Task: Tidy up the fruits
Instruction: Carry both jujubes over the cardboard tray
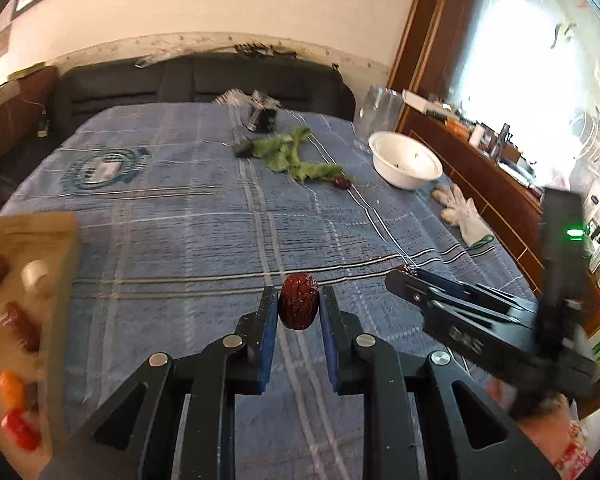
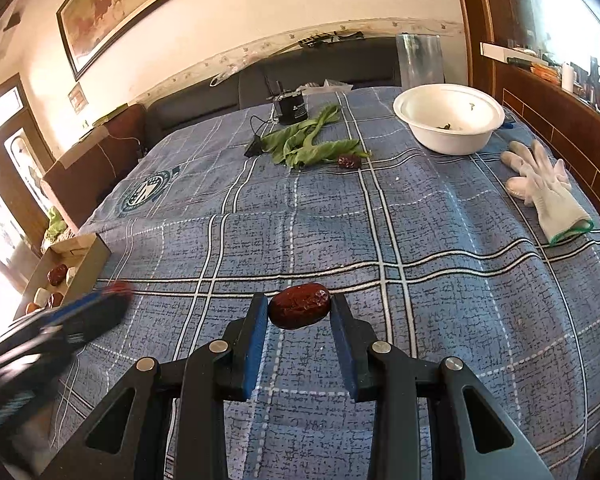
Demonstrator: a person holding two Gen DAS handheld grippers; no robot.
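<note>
— Between the left tool's [image 1: 299,304] pads, what did the left wrist view show?
— A red date [image 1: 298,306] clamped, long axis upright, above the plaid tabletop [image 1: 180,240]; the cardboard box [image 1: 56,264] of fruits lay close on its left.
— And the right wrist view?
— The right tool [image 2: 299,312] gripped a second date [image 2: 299,311], long axis crosswise; the box [image 2: 96,256] lay far left, so the left tool was nearer, I judged.
</note>
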